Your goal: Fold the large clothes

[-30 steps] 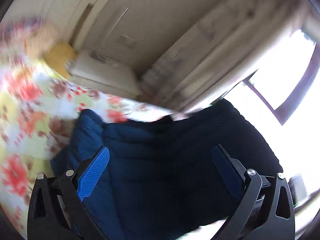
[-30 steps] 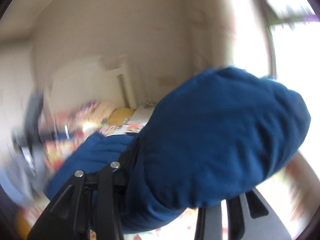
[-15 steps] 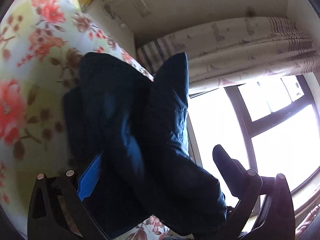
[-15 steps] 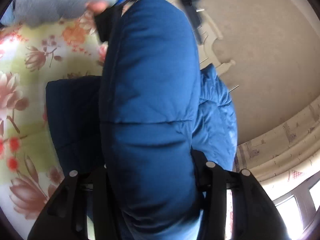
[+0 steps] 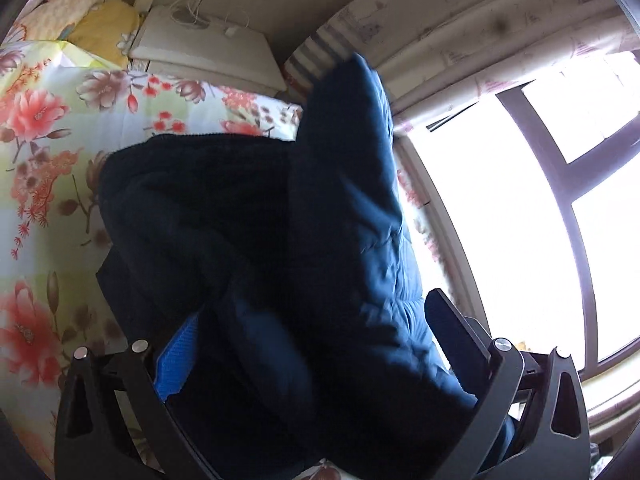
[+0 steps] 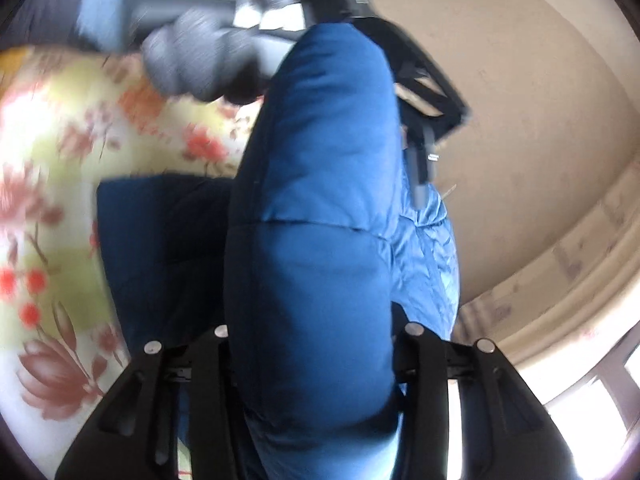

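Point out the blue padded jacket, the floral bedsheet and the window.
blue padded jacket (image 6: 320, 240): right wrist view, the puffy section between the fingers.
floral bedsheet (image 5: 48, 152): left wrist view, bare printed area left of the jacket.
window (image 5: 500, 220): left wrist view, bright pane.

Each camera sits just behind its own gripper's fingers, very close to the blue padded jacket (image 5: 344, 240) that fills most of both views. The left wrist view faces across the flowered bedspread (image 5: 52, 152) toward a bright window (image 5: 520, 220) and curtain (image 5: 460, 32) — tilted downward. The right wrist view, rolled sideways, looks along the same jacket to a gloved hand (image 6: 200, 60) beyond — both share jacket, bedspread and curtain.
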Tool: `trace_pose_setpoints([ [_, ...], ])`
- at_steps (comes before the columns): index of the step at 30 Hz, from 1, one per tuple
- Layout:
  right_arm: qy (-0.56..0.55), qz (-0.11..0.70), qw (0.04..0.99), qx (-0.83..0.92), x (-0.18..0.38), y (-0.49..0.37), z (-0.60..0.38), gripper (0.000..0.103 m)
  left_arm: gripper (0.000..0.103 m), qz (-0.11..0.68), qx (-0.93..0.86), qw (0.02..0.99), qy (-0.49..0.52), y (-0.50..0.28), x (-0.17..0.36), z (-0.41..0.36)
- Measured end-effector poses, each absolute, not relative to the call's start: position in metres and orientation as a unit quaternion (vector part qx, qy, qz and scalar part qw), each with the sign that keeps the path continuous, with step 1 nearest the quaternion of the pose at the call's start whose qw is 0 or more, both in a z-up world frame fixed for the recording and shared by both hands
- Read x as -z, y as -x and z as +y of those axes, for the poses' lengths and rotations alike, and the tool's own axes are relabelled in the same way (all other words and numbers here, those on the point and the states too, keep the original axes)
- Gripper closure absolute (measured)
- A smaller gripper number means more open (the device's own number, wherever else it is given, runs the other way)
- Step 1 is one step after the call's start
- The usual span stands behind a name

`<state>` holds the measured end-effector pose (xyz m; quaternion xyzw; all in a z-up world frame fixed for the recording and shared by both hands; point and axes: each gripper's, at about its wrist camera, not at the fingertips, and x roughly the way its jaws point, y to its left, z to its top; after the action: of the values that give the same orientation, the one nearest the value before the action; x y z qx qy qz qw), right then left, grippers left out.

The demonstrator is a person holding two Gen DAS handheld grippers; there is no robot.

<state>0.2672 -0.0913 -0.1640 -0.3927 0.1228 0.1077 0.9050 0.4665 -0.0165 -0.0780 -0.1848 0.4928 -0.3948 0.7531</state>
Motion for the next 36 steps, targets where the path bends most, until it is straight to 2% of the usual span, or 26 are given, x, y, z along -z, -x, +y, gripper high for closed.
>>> trace_pose_setpoints([
  [4,0.35,0.118,0.923,-0.111,0.157,-0.261,-0.103,0.064,0.004,0.473,0.416,0.725,0.28,-0.457,0.103,0.027],
  [7,0.356,0.112,0.92,-0.118,0.158,-0.268,-0.111,0.064,0.004,0.48,0.421,0.706,0.306,-0.461,0.114,0.027],
  [12,0.374,0.11,0.914,-0.116,0.162,-0.263,-0.103,0.064,0.004,0.498,0.422,0.715,0.25,-0.469,0.097,-0.009],
  [15,0.444,0.096,0.886,-0.097,0.179,-0.258,-0.087,0.064,0.004,0.527,0.385,0.742,0.153,-0.476,0.077,-0.042],
  [16,0.479,0.087,0.869,-0.09,0.189,-0.256,-0.079,0.063,0.009,0.54,0.35,0.76,0.089,-0.476,0.074,-0.06],
  [17,0.501,0.081,0.857,-0.085,0.195,-0.254,-0.075,0.063,0.027,0.549,0.329,0.766,0.058,-0.475,0.074,-0.069],
  [18,0.517,0.078,0.849,-0.082,0.2,-0.253,-0.072,0.06,0.036,0.552,0.312,0.773,0.033,-0.473,0.074,-0.079],
  [19,0.524,0.079,0.844,-0.083,0.203,-0.253,-0.07,0.048,0.039,0.545,0.311,0.778,0.021,-0.47,0.074,-0.082],
  [20,0.525,0.081,0.843,-0.087,0.204,-0.251,-0.072,0.042,0.045,0.536,0.309,0.786,0.013,-0.466,0.072,-0.082],
  [22,0.498,0.08,0.86,-0.081,0.197,-0.243,-0.08,0.02,0.053,0.514,0.315,0.798,0.03,-0.457,0.07,-0.069],
  [24,0.438,0.082,0.893,-0.07,0.183,-0.226,-0.101,0.007,0.06,0.493,0.325,0.805,0.057,-0.45,0.074,-0.053],
  [28,0.284,0.151,0.946,-0.037,0.18,-0.211,-0.159,0.005,0.064,0.466,0.329,0.818,0.073,-0.439,0.081,-0.046],
  [31,0.286,0.188,0.939,-0.012,0.202,-0.218,-0.166,0.007,0.07,0.448,0.321,0.832,0.064,-0.43,0.076,-0.05],
  [34,0.311,0.21,0.927,0.016,0.21,-0.231,-0.159,0.007,0.082,0.414,0.311,0.855,0.011,-0.413,0.055,-0.059],
  [36,0.331,0.194,0.923,0.031,0.206,-0.228,-0.152,0.009,0.084,0.39,0.318,0.864,-0.012,-0.403,0.039,-0.06],
])
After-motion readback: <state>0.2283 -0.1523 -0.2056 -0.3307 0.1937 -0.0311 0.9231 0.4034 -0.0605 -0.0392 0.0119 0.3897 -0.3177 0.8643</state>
